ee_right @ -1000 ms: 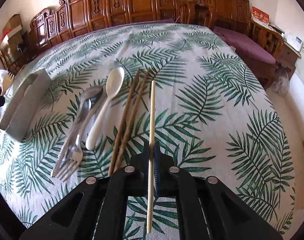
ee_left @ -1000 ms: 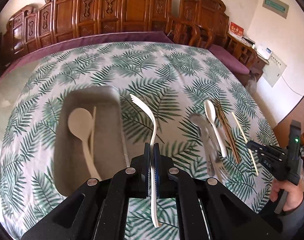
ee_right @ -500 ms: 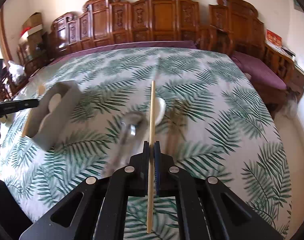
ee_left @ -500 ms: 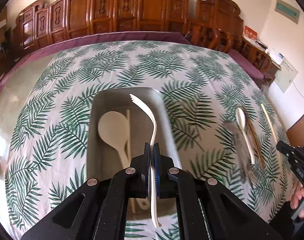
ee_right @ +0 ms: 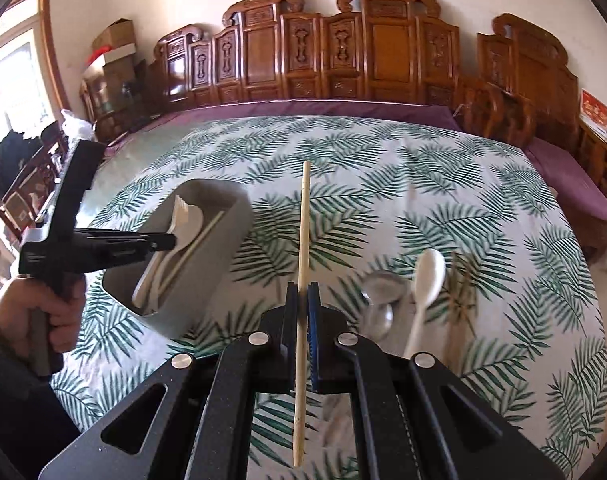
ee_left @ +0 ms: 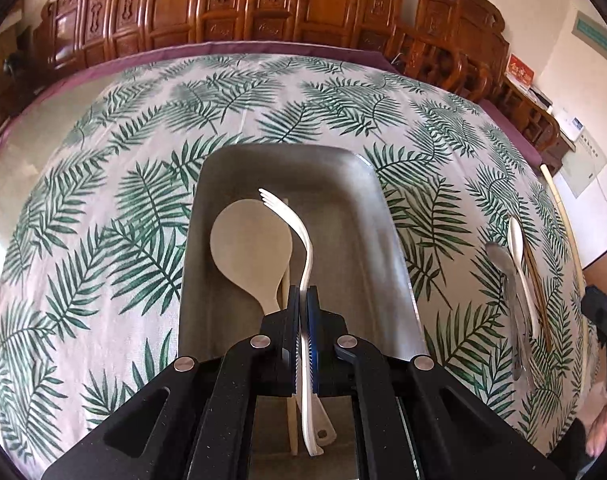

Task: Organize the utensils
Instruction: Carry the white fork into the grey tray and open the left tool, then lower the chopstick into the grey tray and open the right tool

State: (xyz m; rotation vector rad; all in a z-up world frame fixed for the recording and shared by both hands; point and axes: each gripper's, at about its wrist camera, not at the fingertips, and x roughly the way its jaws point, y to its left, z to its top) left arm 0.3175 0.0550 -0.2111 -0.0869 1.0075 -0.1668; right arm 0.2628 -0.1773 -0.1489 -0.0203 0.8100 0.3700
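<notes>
White plastic fork [ee_left: 303, 248] sat clamped in the left gripper [ee_left: 302, 300], lengthwise directly above the grey tray [ee_left: 387, 264]. The right gripper [ee_right: 302, 304], pinching a pale chopstick [ee_right: 302, 240], was farther off.

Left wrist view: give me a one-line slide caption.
Left gripper shut on a white plastic fork, poised over the grey tray holding a rice paddle.

We see the tabletop [ee_left: 311, 92] w/ leaf-print cloth; on it a grey tray [ee_left: 387, 256], plus metal spoon [ee_left: 499, 256], white spoon [ee_left: 517, 240] & brown chopsticks [ee_left: 537, 284] at right.
</notes>
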